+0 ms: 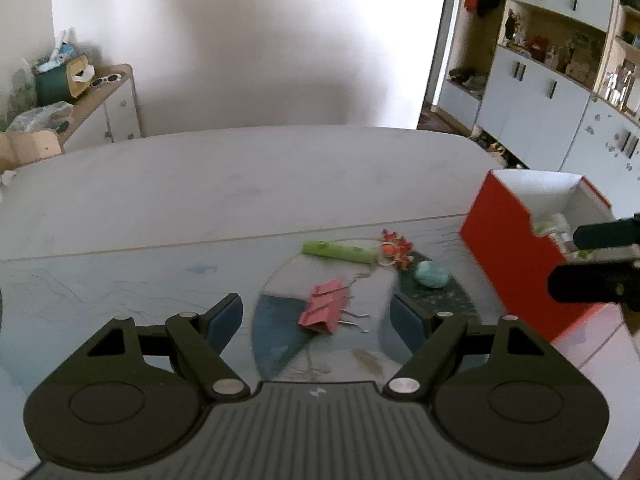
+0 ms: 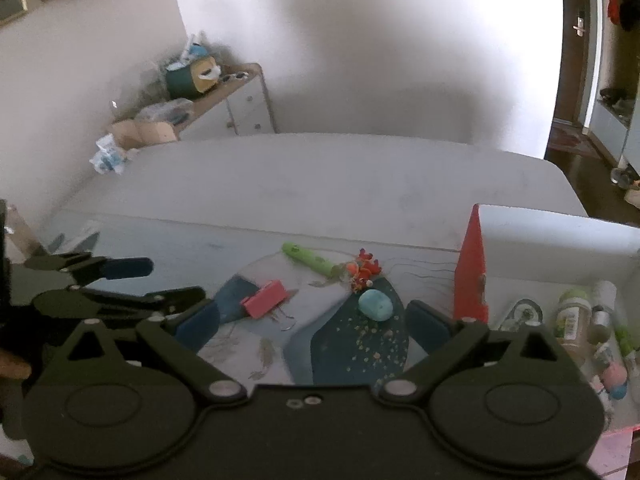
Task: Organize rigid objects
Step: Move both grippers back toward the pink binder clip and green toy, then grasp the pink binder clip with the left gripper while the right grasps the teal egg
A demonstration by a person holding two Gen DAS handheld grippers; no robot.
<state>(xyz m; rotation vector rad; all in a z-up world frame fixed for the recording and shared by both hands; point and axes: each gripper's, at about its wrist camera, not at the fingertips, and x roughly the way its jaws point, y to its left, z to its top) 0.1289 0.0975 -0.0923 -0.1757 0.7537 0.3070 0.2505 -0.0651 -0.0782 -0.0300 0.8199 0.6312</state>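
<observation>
Left gripper (image 1: 318, 314) is hovering with fingers spread and empty over the pink binder clip (image 1: 325, 312), left of the red box (image 1: 516, 256); right gripper (image 2: 312, 322), likewise spread, is framing the teal stone (image 2: 375, 306); crowding risks a collision or a scattered clip.

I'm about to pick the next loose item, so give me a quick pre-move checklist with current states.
1. Left gripper open, nothing between its fingers: ok.
2. Right gripper open and empty: ok.
3. Pink binder clip lies free on the table mat, ahead of the left gripper: ok.
4. Teal stone sits apart from the orange charm: ok.
5. Red box open at the top: ok.
6. Room left in the box: cannot tell.
</observation>
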